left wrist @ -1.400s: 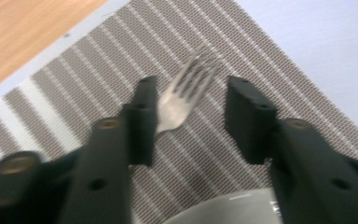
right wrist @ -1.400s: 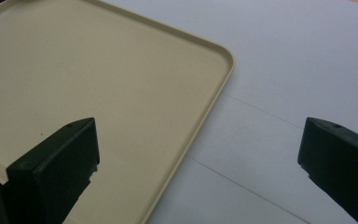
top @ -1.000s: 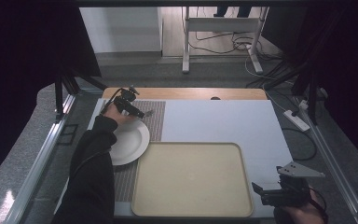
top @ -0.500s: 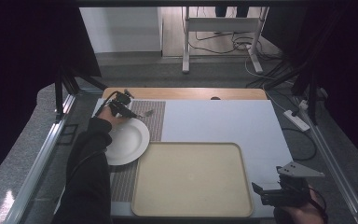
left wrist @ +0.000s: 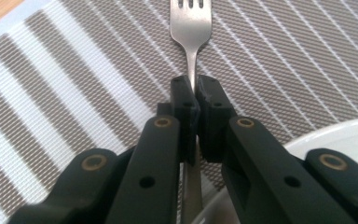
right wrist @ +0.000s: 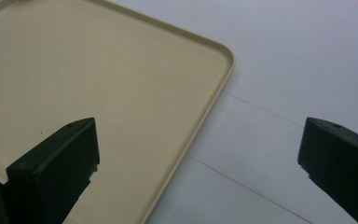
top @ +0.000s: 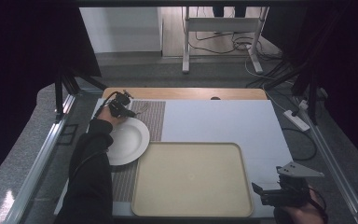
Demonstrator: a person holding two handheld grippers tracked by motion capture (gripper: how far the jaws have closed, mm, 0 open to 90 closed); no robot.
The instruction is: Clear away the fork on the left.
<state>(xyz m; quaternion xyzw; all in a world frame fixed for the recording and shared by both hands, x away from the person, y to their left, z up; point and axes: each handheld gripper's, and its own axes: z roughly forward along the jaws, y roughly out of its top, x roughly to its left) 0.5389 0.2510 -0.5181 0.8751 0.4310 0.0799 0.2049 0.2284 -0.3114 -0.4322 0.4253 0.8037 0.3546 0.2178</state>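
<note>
A silver fork (left wrist: pixel 191 28) lies on the striped placemat (left wrist: pixel 74 70), tines pointing away from me. My left gripper (left wrist: pixel 193 91) has just been closing and is now shut on the fork's handle, with the pads pressed against both of its sides. In the high view the left gripper (top: pixel 129 111) is at the far left of the table, just beyond the white plate (top: pixel 126 140), and the fork (top: pixel 142 109) sticks out to its right. My right gripper (right wrist: pixel 198 140) stands wide open with nothing in it, over the corner of the beige tray (right wrist: pixel 98 70).
The beige tray (top: pixel 191 179) sits at the front centre, beside the plate. A bare white table top (top: pixel 223 121) stretches behind and to the right of it. The right gripper (top: pixel 261 193) rests at the front right corner. The plate's rim (left wrist: pixel 345 135) is close under the left gripper.
The left gripper's jaws went from wide open to shut around the fork handle. The hand barely shifted. The right gripper stayed where it was.
</note>
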